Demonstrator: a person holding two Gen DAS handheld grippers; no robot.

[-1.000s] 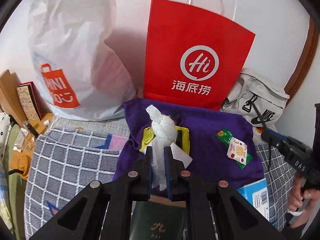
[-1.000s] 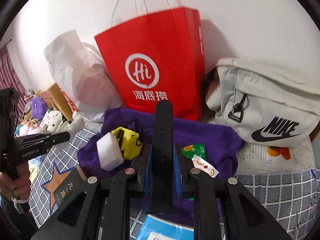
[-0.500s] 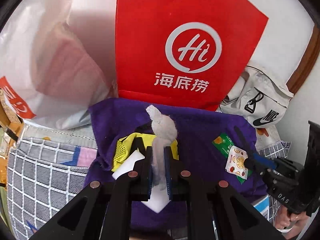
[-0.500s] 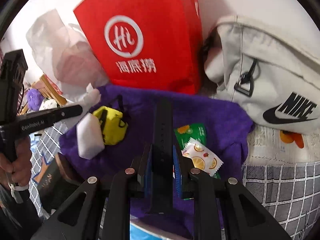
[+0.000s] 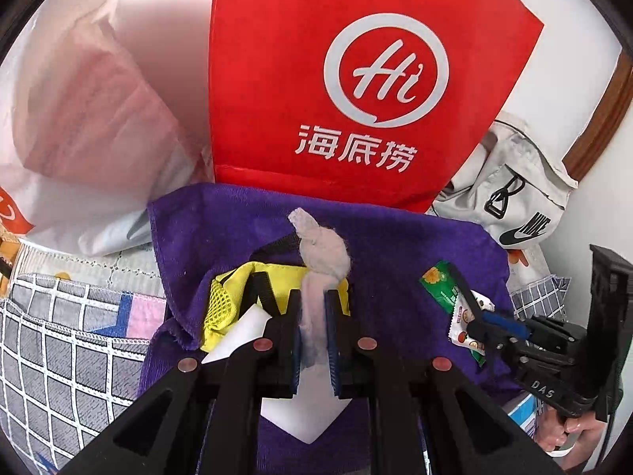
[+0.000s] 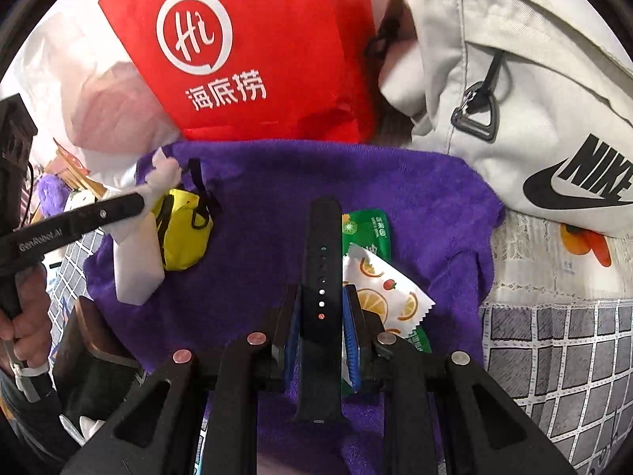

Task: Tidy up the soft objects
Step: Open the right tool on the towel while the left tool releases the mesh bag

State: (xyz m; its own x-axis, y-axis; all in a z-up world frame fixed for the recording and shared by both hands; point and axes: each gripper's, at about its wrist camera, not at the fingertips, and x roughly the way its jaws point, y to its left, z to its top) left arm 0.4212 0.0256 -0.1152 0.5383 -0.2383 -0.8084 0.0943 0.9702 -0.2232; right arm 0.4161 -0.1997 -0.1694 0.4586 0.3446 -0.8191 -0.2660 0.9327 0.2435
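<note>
Both hands loaded, hovering over the purple towel (image 6: 415, 198)

Left gripper (image 5: 313, 308) jaws pinch a knotted white rag (image 5: 325, 251), limp and light; right gripper (image 6: 319, 308) clamps a bendy, slick black watch strap (image 6: 322, 277) mid-length.

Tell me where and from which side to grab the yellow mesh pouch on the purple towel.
Take the yellow mesh pouch by its black strap loop, coming from above. The loop stands up off the purple towel on the pouch's far side, clear of the white block crowding its near-left side, so a tool could probably close around it.

Pouch (image 6: 184, 233) and sachets (image 6: 389, 297) on towel (image 6: 435, 206) (bags behind).
</note>
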